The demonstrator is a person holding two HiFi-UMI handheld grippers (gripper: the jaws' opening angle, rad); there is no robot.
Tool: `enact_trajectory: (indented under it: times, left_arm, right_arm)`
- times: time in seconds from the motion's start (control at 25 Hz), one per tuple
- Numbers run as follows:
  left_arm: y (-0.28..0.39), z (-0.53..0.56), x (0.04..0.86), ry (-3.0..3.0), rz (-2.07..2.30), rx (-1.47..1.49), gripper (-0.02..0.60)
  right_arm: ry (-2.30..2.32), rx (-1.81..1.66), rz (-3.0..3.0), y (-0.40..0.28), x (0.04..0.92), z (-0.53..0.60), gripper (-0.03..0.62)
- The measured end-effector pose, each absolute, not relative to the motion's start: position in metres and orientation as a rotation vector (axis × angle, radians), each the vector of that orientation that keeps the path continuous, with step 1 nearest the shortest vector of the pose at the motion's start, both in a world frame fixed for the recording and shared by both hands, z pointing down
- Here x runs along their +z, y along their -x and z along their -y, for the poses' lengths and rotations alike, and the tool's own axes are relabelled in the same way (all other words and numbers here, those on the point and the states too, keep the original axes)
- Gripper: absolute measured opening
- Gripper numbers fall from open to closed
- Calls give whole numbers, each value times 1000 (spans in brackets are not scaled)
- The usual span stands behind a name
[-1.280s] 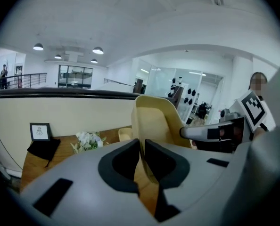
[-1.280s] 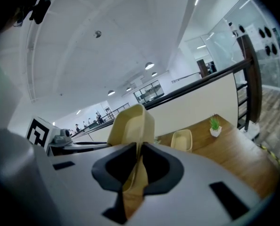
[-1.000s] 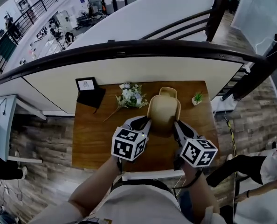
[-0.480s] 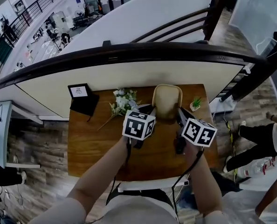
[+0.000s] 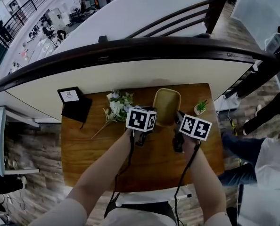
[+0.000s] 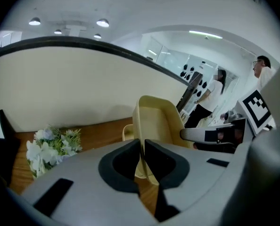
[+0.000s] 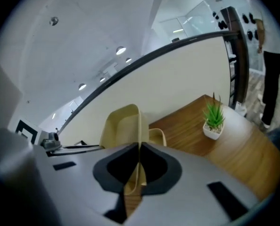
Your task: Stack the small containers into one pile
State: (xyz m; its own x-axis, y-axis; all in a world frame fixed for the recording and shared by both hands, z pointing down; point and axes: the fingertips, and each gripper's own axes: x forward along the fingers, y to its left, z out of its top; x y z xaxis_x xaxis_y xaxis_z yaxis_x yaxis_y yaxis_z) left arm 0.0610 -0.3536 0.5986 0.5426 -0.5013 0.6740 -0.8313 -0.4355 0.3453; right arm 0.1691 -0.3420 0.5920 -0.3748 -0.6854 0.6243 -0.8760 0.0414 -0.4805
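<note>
**Head view: tub [image 5: 167, 103] gripped from both sides, near table's [image 5: 97, 147] 12 o'clock edge**

Left gripper [image 6: 142, 147] is clenched on the tub's left wall, right gripper [image 7: 139, 157] clenched on its right wall. Tub looks tipped, not flat. Second tub [image 7: 157, 135] sits just behind it, only the rim peeking out. My read: nesting step. Level it, centre over the lower one, lower straight, let go both sides together. Flowers [image 5: 116, 108] at 9 o'clock, plant [image 5: 201, 107] at 3: keep clear.
</note>
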Motion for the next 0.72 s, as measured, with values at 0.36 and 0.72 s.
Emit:
enact_trajectory:
  times: [0.36, 0.72]
  left_arm:
    - [-63, 358, 671, -2045, 1032, 761, 43]
    - [-57, 365, 697, -2021, 1043, 755, 143]
  right_arm:
    - [-1562, 1153, 1957, -173, 660, 347, 26]
    - [-1521, 1058, 1959, -181, 690, 354, 122]
